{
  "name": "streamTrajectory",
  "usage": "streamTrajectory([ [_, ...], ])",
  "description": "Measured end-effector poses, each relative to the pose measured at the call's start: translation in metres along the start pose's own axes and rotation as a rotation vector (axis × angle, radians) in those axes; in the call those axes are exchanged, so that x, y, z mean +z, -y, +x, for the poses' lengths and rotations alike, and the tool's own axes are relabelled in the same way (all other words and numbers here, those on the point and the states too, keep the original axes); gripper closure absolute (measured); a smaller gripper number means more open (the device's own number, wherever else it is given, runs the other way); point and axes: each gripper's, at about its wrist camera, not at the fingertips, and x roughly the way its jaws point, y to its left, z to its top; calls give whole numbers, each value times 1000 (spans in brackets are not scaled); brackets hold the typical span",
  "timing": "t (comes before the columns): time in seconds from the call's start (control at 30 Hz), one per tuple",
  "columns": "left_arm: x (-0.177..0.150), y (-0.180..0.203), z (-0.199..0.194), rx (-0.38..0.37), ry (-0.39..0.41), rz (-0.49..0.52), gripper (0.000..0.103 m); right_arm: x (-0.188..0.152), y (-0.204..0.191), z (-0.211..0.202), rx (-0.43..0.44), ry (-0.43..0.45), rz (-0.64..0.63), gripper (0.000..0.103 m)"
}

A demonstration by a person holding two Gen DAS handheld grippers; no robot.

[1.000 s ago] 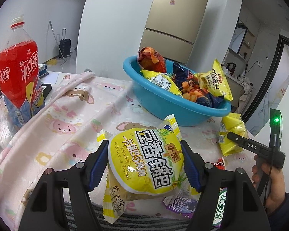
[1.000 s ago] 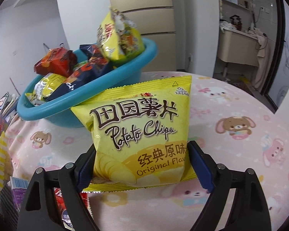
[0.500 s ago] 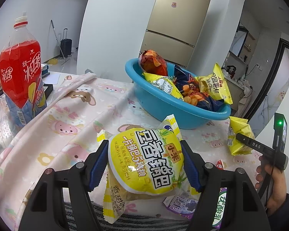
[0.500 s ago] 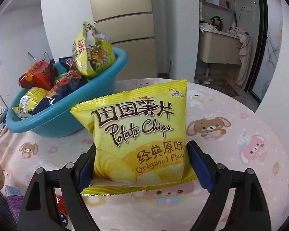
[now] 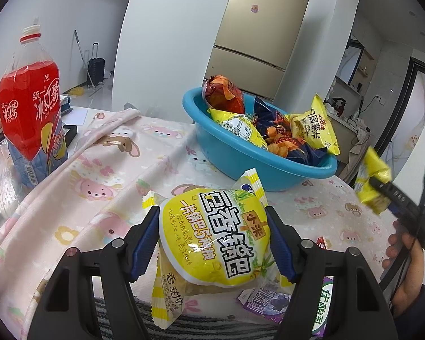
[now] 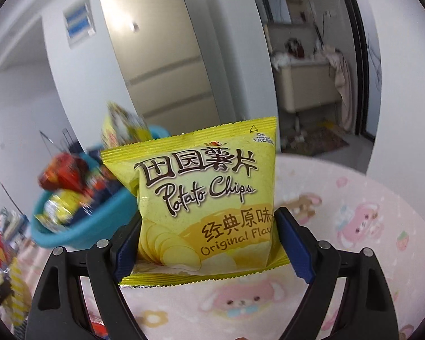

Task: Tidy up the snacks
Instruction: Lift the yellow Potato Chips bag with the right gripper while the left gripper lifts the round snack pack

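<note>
My left gripper (image 5: 212,243) is shut on a yellow-and-white rice-cracker bag (image 5: 215,235), held just above the pink cartoon tablecloth (image 5: 104,187). Behind it stands a blue plastic basin (image 5: 240,158) holding several snack bags. My right gripper (image 6: 208,243) is shut on a yellow potato chips bag (image 6: 204,195), upright and lifted off the cloth; the left wrist view shows that same bag (image 5: 372,181) at the far right, level with the basin's rim. In the right wrist view the basin (image 6: 79,223) sits blurred at the left behind the bag.
A tall red iced-tea bottle (image 5: 31,113) stands at the table's left. Purple snack packs (image 5: 266,303) and a green-lettered pack (image 5: 324,311) lie near the front edge. A hand (image 5: 405,257) holds the right gripper's handle. A beige fridge (image 5: 260,36) stands behind the table.
The right gripper has risen and rolled with the chips bag, drawing nearer the basin's right side. The left gripper and its bag have stayed in place.
</note>
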Motion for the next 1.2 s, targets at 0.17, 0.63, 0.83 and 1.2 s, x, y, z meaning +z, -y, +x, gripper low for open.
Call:
streamTrajectory([
  [0.17,1,2,-7,-10,27,8,30,6,-20,-23,49,136,-62,17],
  [0.63,7,13,-43,91,229,85,30,-8,-83,-69,223,443,-300,16],
  [0.83,6,17,-55,99,289,99,30,-18,-105,-63,268,430,-382,16],
  [1.2,10,21,-75,98,343,92,30,-21,-111,-76,355,386,-384,16],
])
